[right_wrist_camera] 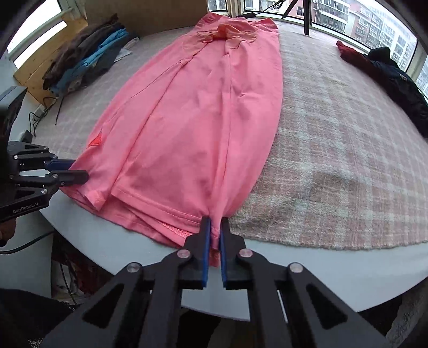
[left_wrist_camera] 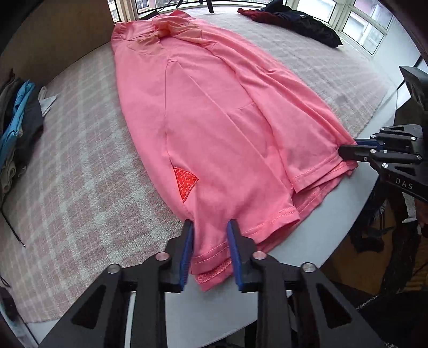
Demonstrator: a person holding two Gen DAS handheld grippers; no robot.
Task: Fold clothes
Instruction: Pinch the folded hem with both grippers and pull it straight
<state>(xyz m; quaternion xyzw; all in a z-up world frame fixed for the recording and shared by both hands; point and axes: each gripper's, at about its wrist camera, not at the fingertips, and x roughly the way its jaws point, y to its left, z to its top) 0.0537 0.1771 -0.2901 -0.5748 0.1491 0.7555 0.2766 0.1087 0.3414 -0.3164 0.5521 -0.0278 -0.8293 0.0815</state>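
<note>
A pink shirt [left_wrist_camera: 214, 120] [right_wrist_camera: 192, 120] lies lengthwise on the blanket, sides folded in, collar at the far end. A red triangular patch [left_wrist_camera: 186, 182] shows near its left edge. The hem hangs over the bare table edge toward me. My left gripper [left_wrist_camera: 210, 223] is shut on the hem's left corner, with fabric bunched between the blue pads. It also shows at the left of the right wrist view as the left gripper [right_wrist_camera: 77, 171]. My right gripper [right_wrist_camera: 215, 219] is shut on the hem's right corner, and shows as the right gripper [left_wrist_camera: 347, 152] in the left wrist view.
A pink-and-white checked blanket [left_wrist_camera: 80, 187] [right_wrist_camera: 334, 160] covers most of the grey table [left_wrist_camera: 203, 307] [right_wrist_camera: 120, 241]. Folded brown and blue clothes [left_wrist_camera: 18, 120] [right_wrist_camera: 88, 61] are stacked at the left. Dark garments [left_wrist_camera: 299, 21] [right_wrist_camera: 388, 75] lie at the far right by the windows.
</note>
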